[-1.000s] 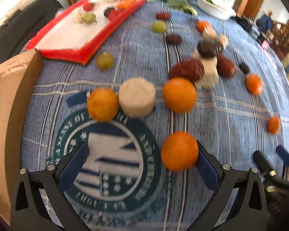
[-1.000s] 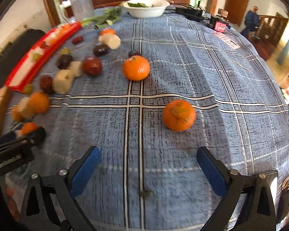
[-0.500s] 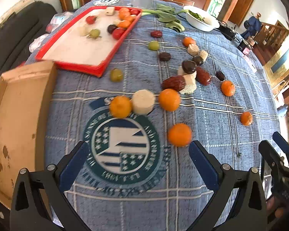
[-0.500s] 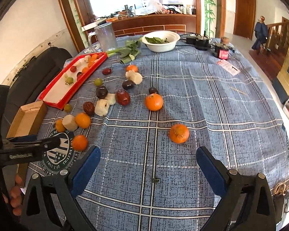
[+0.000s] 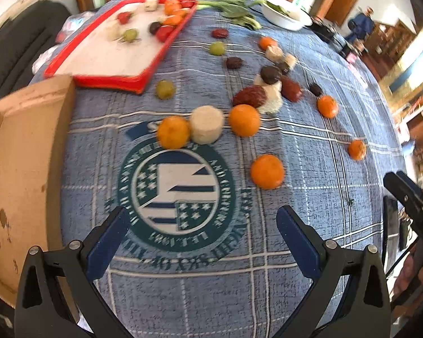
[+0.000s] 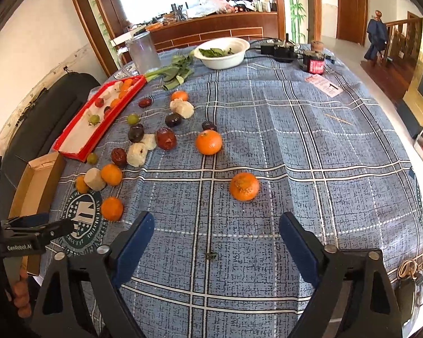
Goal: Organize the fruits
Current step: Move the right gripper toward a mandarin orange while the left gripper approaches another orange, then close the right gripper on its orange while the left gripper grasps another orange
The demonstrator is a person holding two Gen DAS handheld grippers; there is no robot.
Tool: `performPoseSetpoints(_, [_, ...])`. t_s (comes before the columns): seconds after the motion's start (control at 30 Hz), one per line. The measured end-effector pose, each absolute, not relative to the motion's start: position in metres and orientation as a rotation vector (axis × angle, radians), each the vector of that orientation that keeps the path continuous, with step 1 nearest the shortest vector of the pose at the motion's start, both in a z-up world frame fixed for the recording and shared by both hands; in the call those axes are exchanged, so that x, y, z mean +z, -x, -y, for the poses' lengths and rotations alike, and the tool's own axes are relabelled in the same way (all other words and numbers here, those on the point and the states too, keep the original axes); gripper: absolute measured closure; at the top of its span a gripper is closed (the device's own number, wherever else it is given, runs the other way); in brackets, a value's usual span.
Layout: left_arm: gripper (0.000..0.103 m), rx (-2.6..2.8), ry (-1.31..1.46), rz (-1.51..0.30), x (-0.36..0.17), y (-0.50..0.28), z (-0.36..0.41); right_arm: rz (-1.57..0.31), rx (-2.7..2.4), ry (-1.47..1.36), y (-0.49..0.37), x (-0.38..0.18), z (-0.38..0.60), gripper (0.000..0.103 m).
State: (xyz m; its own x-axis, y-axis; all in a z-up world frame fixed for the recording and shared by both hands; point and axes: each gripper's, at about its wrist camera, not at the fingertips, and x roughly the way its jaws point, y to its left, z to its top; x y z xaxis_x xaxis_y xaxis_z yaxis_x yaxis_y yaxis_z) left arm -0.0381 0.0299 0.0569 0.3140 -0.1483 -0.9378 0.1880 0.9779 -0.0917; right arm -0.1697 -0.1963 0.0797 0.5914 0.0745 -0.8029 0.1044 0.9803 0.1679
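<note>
Presently, an inventory, with every place given from the round green emblem [image 5: 177, 197] woven into the blue plaid cloth [image 6: 268, 129] that covered the tabletop.

- Left claw [image 5: 203, 236]: hung above the emblem's near edge, blue pads spread wide, nothing between them.
- Right claw [image 6: 215, 239]: hung to the right of the emblem over bare cloth, pads apart and empty; its jaws had just been closing a little.
- Orange, nearest [image 5: 267, 171]: lay just beyond the emblem's right rim, alone.
- Orange, second [image 5: 173, 131]: sat on the emblem's far rim, touching a pale cylindrical piece [image 5: 206, 124].
- Orange, third [image 5: 244, 120]: lay just right of that pale piece, past the emblem's far side.
- Orange, lone [image 6: 244, 186]: lay well right of the emblem, ahead of the right claw.
- Orange, fifth [image 6: 208, 142]: lay farther off, beyond the lone one.
- Dark red and brown fruits with pale chunks [image 5: 270, 90]: clustered beyond the emblem, to its far right.
- Green fruit [image 5: 165, 89]: lay beyond the emblem, near the tray corner.
- Red tray [image 5: 110, 80]: stood far beyond the emblem to the left, holding several small fruits at its distant end.
- Cardboard box [image 5: 22, 152]: stood left of the emblem, at the cloth's edge.
- White bowl [image 6: 224, 56]: stood at the far side, well away from the emblem, with greens inside.
</note>
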Motion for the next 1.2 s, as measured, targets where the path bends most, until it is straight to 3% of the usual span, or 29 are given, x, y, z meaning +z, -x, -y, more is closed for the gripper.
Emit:
performPoseSetpoints(0.37, [0.000,-0.264,-0.159,-1.218,0.046,0.020,0.017,-0.960,-0.021,-0.196,0.158,0.074,0.208,0.024])
performPoseSetpoints(1.07, [0.002,-0.275,-0.128,-1.239,0.034,0.012,0.038,-1.016,-0.002,-0.215,0.134,0.051,0.226,0.031])
performPoseSetpoints(1.2, [0.015,-0.293,-0.134,-1.246,0.029,0.010,0.044,-1.032,0.002,-0.207,0.127,0.046,0.227,0.038])
